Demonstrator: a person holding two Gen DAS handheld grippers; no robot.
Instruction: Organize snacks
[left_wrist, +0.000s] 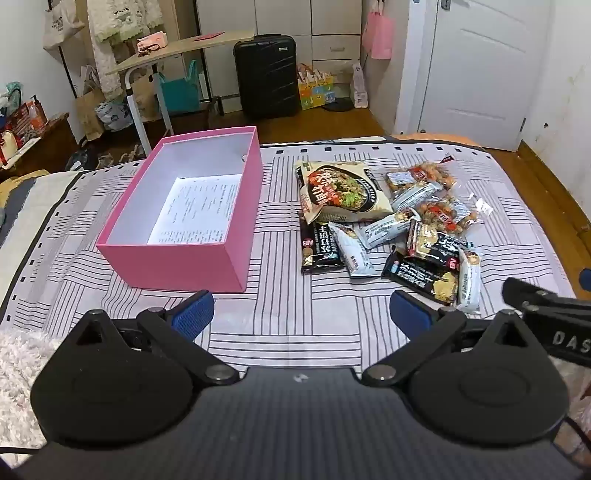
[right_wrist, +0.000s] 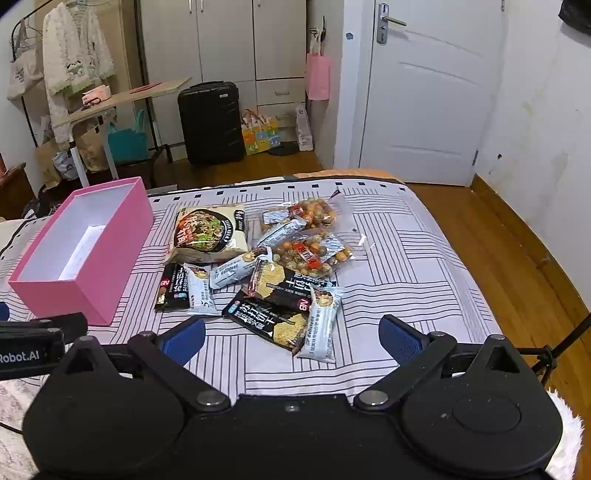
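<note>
An open pink box (left_wrist: 173, 262) (right_wrist: 110, 266) stands on the bed, holding only a printed sheet (left_wrist: 197, 208). To its right lies a pile of snack packets: a large noodle bag (left_wrist: 341, 192) (right_wrist: 210, 230), clear bags of coated nuts (left_wrist: 436, 177) (right_wrist: 310, 254), black cracker packs (left_wrist: 424, 275) (right_wrist: 273, 321) and several pale wrapped bars (left_wrist: 349, 249) (right_wrist: 319, 321). My left gripper (left_wrist: 301, 314) is open and empty, low over the bedsheet in front of the box and pile. My right gripper (right_wrist: 291, 339) is open and empty, just short of the nearest black pack.
The bed has a lined patterned sheet (left_wrist: 295, 332). Beyond its far edge stand a black suitcase (left_wrist: 266, 74), a tilted side table (left_wrist: 177, 51), bags and a white door (left_wrist: 480, 66). The right gripper's body (left_wrist: 554, 325) shows at the left view's right edge.
</note>
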